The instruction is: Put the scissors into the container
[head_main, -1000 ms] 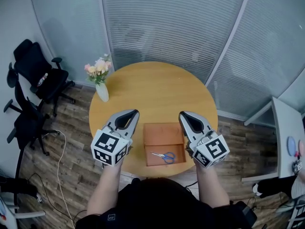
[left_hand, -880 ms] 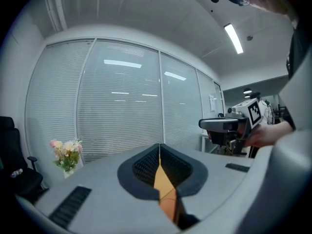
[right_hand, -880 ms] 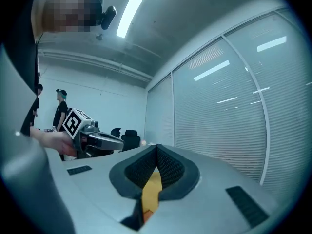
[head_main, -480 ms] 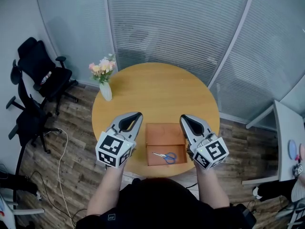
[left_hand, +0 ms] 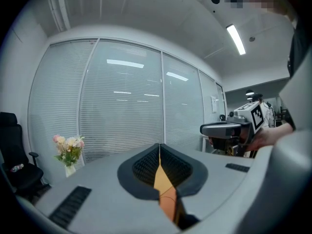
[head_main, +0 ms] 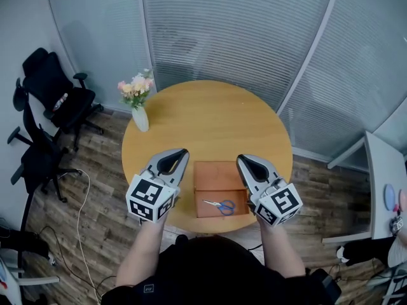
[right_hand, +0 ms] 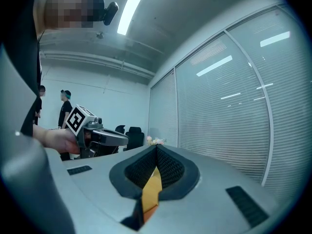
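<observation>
In the head view, the scissors [head_main: 220, 204] with blue handles lie flat inside the shallow brown container [head_main: 217, 175], near its front edge. The container sits at the near edge of the round wooden table [head_main: 210, 116]. My left gripper [head_main: 182, 152] hovers left of the container, shut and empty. My right gripper [head_main: 241, 159] hovers at its right side, also shut and empty. In the left gripper view my left gripper [left_hand: 159, 146] has its jaws pressed together; the right gripper view shows the same for my right gripper [right_hand: 156, 147]. Neither gripper view shows the scissors.
A white vase of flowers [head_main: 139, 102] stands at the table's far left edge. Black office chairs [head_main: 49, 99] stand on the wood floor to the left. Glass walls with blinds curve behind the table. A second table [head_main: 381, 189] sits at far right.
Hardly anything differs. The head view shifted slightly, and both grippers stay shut beside the container with the scissors lying inside it.
</observation>
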`<act>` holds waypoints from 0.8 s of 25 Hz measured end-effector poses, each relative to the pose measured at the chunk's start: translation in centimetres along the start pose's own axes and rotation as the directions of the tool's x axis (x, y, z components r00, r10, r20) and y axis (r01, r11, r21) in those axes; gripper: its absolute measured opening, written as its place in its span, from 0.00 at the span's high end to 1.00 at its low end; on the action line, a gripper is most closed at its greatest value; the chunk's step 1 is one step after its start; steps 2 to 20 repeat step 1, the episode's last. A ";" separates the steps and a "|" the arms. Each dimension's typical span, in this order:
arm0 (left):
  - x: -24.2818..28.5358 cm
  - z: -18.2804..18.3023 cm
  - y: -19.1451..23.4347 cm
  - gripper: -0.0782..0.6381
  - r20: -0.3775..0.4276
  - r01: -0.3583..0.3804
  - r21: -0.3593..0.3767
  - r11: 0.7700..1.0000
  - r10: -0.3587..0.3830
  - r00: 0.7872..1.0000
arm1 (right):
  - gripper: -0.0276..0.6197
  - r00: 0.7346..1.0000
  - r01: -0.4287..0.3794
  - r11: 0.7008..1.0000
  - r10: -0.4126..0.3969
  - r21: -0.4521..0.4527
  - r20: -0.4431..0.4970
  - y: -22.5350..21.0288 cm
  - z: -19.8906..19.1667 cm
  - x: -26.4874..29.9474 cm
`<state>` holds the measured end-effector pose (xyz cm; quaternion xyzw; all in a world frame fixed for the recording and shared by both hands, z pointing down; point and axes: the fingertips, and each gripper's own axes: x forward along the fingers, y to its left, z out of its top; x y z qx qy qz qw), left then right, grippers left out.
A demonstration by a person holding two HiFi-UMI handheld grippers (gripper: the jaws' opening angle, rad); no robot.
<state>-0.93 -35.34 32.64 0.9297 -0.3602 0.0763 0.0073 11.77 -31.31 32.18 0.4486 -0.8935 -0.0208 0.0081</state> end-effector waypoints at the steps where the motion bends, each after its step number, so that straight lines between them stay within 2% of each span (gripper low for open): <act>1: 0.0 -0.1 0.0 0.87 -0.001 0.001 -0.001 1.000 -0.001 1.000 | 0.90 1.000 -0.001 1.000 0.001 0.001 -0.003 0.0 -0.1 0.0; 20: 0.0 -0.1 0.0 0.87 -0.001 0.001 -0.001 1.000 -0.001 1.000 | 0.90 1.000 -0.001 1.000 0.001 0.001 -0.003 0.0 -0.1 0.0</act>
